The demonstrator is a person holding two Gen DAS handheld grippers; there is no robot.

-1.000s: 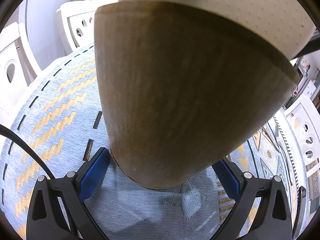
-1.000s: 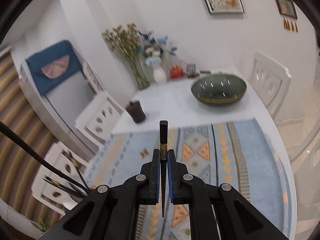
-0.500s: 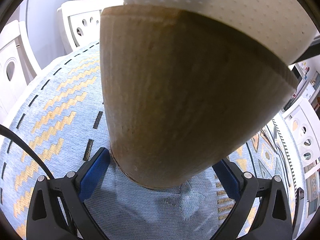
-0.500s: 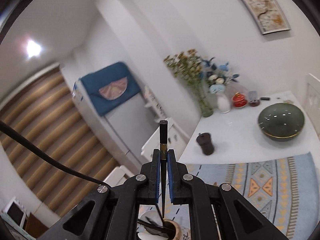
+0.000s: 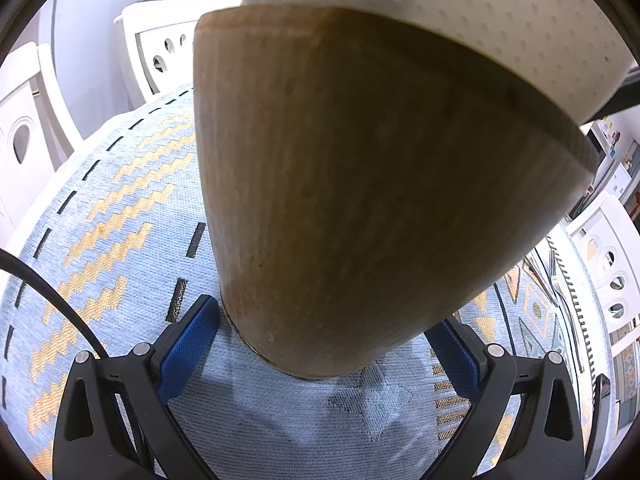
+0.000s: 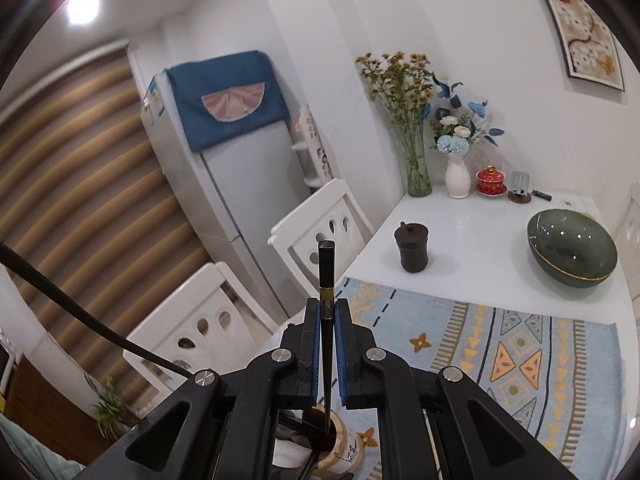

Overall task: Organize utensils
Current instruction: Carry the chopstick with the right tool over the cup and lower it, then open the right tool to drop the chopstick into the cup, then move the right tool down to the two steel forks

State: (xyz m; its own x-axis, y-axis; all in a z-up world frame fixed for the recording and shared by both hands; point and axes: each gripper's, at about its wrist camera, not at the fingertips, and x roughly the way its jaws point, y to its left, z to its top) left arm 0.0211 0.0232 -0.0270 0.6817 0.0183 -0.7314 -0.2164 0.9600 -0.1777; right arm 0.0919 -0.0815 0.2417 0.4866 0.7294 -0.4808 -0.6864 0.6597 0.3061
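A wooden utensil holder (image 5: 360, 200) with a white dotted upper part fills the left wrist view and stands on the blue patterned mat (image 5: 120, 220). My left gripper (image 5: 328, 320) clasps its base, one blue pad against each side. My right gripper (image 6: 327, 308) is shut on a black chopstick (image 6: 326, 264), which stands upright between the pads. The chopstick's lower tip reaches down into the mouth of the same holder (image 6: 344, 446), seen low in the right wrist view with other dark utensils inside it.
Farther along the white table sit a dark lidded jar (image 6: 412, 246), a green bowl (image 6: 572, 248) and flower vases (image 6: 458, 176). White chairs (image 6: 320, 232) line the table's left side. A fridge (image 6: 224, 184) stands behind them.
The right gripper has swung left with the chopstick, and the holder has come into view beneath it. The left gripper and the holder have kept still.
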